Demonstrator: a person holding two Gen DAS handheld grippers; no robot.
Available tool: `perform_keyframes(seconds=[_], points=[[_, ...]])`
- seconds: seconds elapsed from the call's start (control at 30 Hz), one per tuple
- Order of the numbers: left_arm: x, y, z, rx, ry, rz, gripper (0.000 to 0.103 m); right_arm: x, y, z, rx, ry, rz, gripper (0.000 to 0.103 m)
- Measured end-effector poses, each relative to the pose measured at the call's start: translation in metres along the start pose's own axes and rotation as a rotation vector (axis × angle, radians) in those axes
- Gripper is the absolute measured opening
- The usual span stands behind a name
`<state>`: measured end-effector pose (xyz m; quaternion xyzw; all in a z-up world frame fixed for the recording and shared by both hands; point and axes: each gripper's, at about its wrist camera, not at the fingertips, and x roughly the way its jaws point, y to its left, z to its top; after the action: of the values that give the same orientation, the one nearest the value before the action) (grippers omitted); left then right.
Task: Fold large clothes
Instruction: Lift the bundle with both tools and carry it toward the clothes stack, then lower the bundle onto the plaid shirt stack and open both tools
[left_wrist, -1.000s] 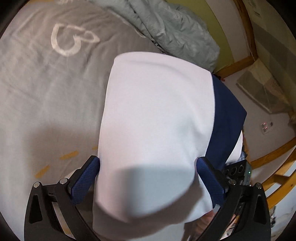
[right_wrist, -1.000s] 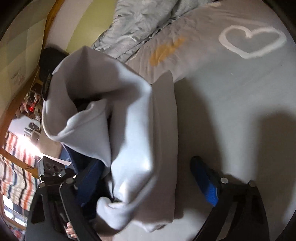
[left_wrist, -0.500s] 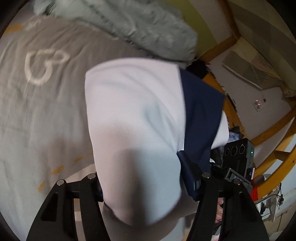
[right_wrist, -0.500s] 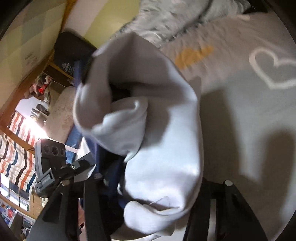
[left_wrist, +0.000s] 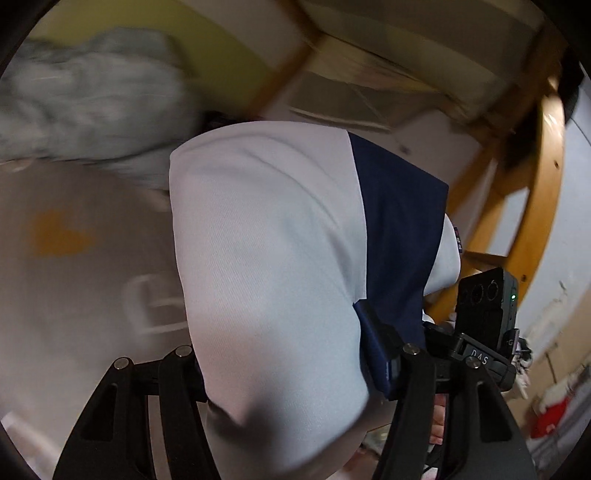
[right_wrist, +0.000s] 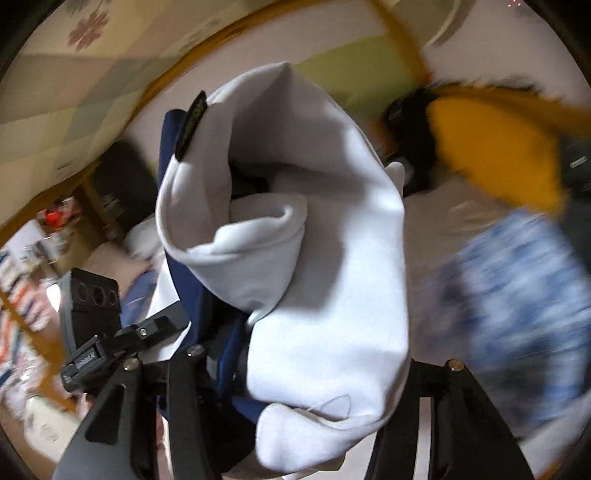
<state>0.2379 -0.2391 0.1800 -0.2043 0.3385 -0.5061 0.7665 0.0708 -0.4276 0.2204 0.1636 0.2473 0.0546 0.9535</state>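
A folded white garment with a navy panel (left_wrist: 266, 258) fills the left wrist view, lifted above the bed. My left gripper (left_wrist: 284, 362) is shut on its near end: the blue right pad (left_wrist: 375, 354) presses the navy edge, and cloth hides the left pad. In the right wrist view the same white garment (right_wrist: 332, 295) shows its rolled layers, a navy inner layer and a black tag. My right gripper (right_wrist: 314, 369) is shut on that bundle, with both pads buried in cloth. Each view shows the other gripper's camera box (left_wrist: 484, 306) close beside the garment.
The grey bed sheet (left_wrist: 74, 295) with heart prints lies below left, and a crumpled grey-green duvet (left_wrist: 92, 103) lies beyond it. Wooden beams (left_wrist: 535, 184) and a yellow-green wall stand close behind. Blurred yellow (right_wrist: 491, 147) and blue-patterned (right_wrist: 517, 314) things sit to the right.
Both grippers went from open around the folded garment to shut on it. They lifted it off the bed, and both views swung up toward the wall and beams.
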Motion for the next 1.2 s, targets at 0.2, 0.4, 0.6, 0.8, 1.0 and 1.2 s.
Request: perform_keyframes(seconds=[0.2,0.4,0.6,0.8,1.0,1.2], points=[[0.126,-0.043,0.015,-0.019,0.126,-0.111,0.062,-0.054,-0.087,0.033,0.108,-0.045,-0.207,0.049],[0.25,-0.022,-0.038,-0.109,0.324,0.016,0.063,-0.006,-0.182,0.014,0.201,0.116,-0.585,0.058],[0.268,-0.046,-0.061,0.035,0.3,0.082,0.071,-0.02,-0.21,-0.019,0.19,0.0,-0.749,0.086],[0.261,-0.052,-0.056,0.108,0.252,0.133,0.079,-0.032,-0.173,-0.025,0.031,-0.08,-0.824,0.091],[0.247,-0.065,-0.046,0.177,0.255,0.184,0.078,-0.044,-0.141,-0.018,-0.061,-0.167,-0.887,0.093],[0.209,-0.075,-0.046,0.221,0.142,0.181,0.077,-0.072,-0.106,-0.013,-0.135,-0.226,-0.801,0.1]])
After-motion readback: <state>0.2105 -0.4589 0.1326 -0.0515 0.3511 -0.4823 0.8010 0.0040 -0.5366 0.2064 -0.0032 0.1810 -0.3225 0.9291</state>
